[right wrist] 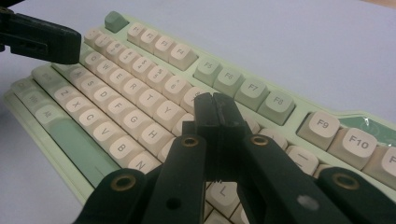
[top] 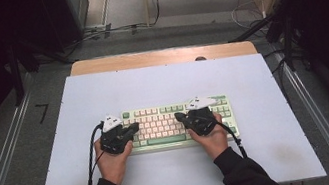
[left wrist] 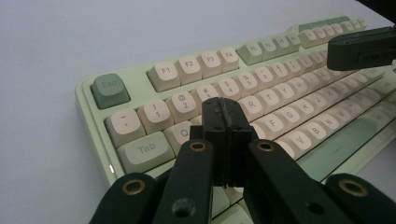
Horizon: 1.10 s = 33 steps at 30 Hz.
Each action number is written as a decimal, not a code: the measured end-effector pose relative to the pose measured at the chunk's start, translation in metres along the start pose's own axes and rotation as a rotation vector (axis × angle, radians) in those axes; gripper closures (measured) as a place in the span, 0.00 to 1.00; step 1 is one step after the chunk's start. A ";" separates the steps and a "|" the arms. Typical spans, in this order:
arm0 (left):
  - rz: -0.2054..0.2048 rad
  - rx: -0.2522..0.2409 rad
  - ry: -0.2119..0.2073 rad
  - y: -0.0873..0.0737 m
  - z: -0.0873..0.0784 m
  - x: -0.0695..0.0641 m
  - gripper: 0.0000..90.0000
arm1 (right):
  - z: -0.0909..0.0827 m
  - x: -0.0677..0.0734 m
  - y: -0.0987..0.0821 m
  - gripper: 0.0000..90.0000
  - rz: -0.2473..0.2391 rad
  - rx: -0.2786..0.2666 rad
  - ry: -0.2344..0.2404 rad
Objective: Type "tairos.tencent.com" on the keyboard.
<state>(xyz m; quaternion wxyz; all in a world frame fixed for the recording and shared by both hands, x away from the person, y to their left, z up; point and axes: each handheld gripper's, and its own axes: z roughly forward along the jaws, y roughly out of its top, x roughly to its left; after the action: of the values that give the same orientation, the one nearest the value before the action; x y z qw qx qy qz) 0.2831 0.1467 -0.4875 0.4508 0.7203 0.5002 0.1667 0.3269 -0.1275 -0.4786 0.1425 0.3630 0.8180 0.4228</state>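
I see a pale green plastic keyboard with rounded cream and green keycaps lying flat on the smooth white counter, nearer its front edge than its back edge, its long axis running parallel to that front edge. My left claw hangs over the keyboard's left end and my right claw over its right half, their black tips pointing toward each other. Both claws are fully closed, pads pressed together with nothing between them.
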 end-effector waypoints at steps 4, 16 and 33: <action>0.001 0.001 -0.001 0.000 0.000 -0.001 1.00 | 0.004 0.000 -0.001 0.97 -0.011 0.014 -0.005; 0.005 0.004 -0.002 0.000 0.000 -0.001 1.00 | 0.011 -0.001 -0.002 0.97 -0.012 0.037 -0.010; -0.013 -0.003 -0.023 0.002 0.004 -0.005 1.00 | 0.001 0.003 0.003 0.97 -0.015 0.003 0.002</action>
<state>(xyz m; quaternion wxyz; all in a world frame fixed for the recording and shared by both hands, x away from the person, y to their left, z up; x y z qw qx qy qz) 0.2853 0.1401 -0.4870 0.4588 0.7182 0.4994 0.1560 0.3270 -0.1239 -0.4770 0.1442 0.3568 0.8215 0.4208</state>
